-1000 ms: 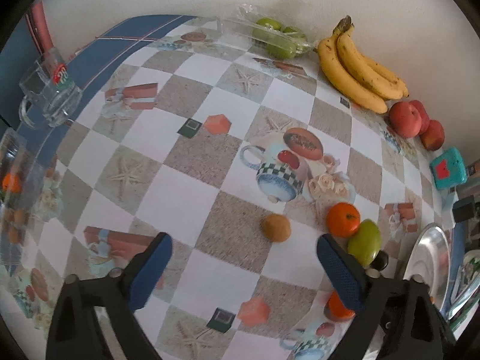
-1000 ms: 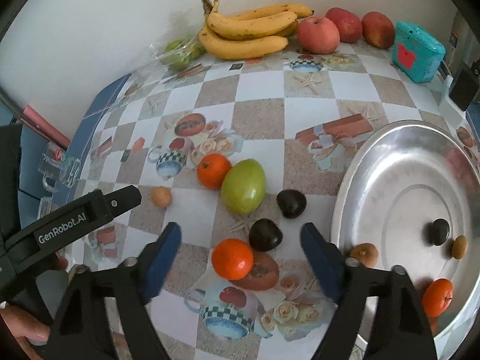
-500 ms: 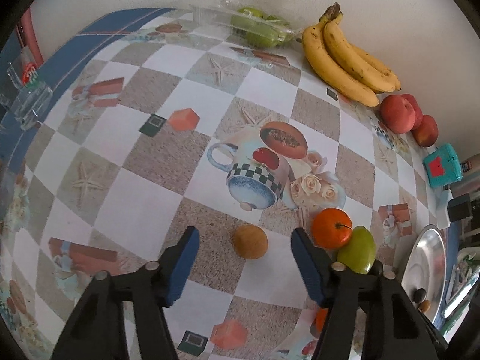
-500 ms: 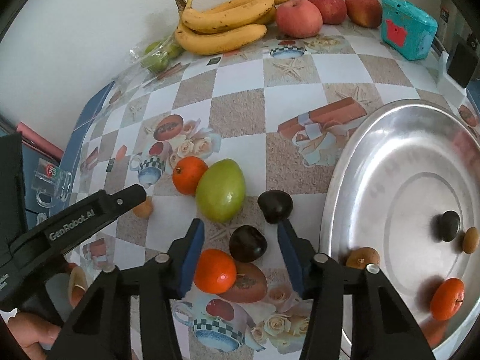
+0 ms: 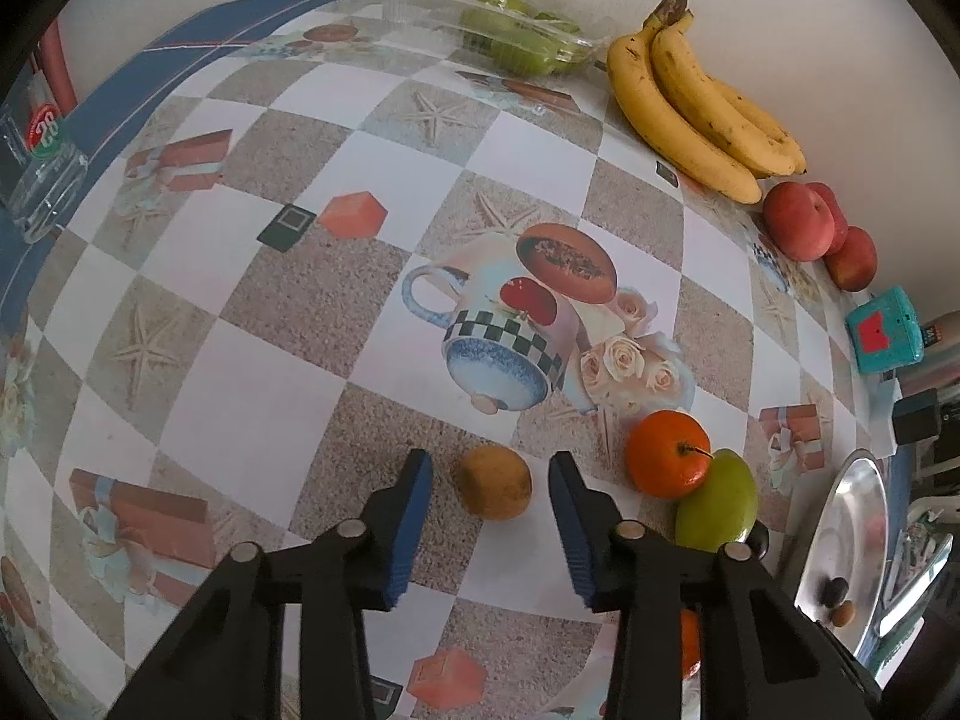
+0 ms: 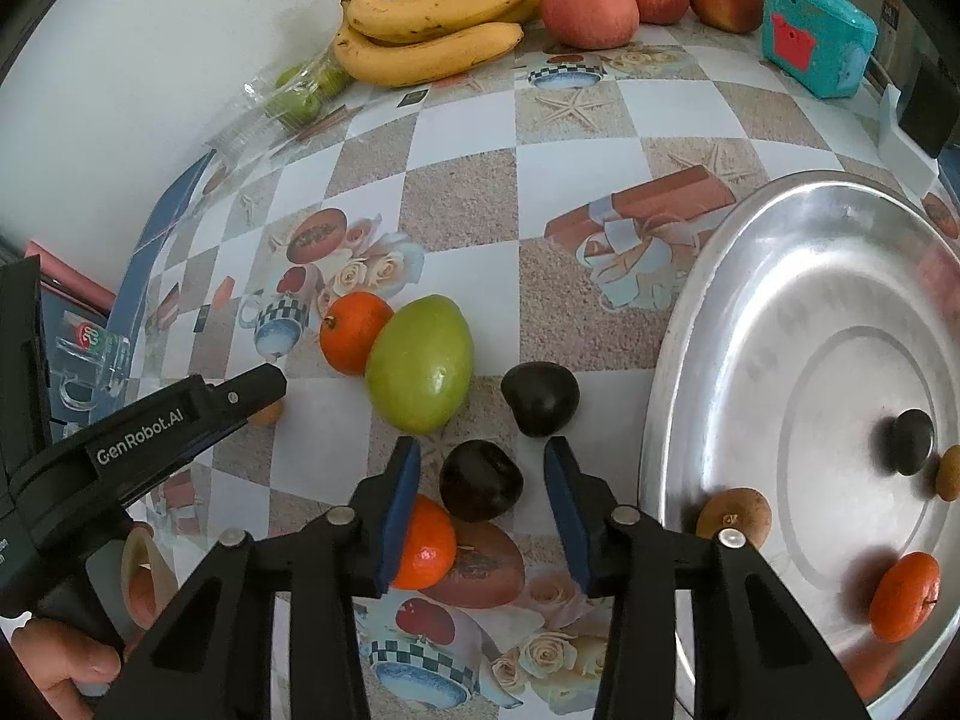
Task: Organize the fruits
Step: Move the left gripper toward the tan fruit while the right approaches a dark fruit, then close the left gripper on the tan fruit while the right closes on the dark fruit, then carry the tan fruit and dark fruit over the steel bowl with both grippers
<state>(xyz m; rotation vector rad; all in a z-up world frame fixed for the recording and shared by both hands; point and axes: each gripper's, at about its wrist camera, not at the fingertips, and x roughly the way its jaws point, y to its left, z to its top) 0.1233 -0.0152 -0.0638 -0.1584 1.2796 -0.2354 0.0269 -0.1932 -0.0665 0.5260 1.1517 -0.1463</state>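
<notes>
Left gripper [image 6: 264, 387] reads "GenRobot.AI", jaws narrow around a brown fruit [image 5: 492, 490]; right gripper [image 6: 480, 468] brackets a dark plum [image 6: 480, 480], tray [image 6: 750, 276] at 3 o'clock.

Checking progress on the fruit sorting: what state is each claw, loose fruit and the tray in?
Left claw: open, straddling the brown fruit, not gripping.
Right claw: open, around a dark plum, not gripping.
Second dark plum: loose on the table.
Green mango: on the table, against an orange.
Metal tray: partly filled with small fruit.
</notes>
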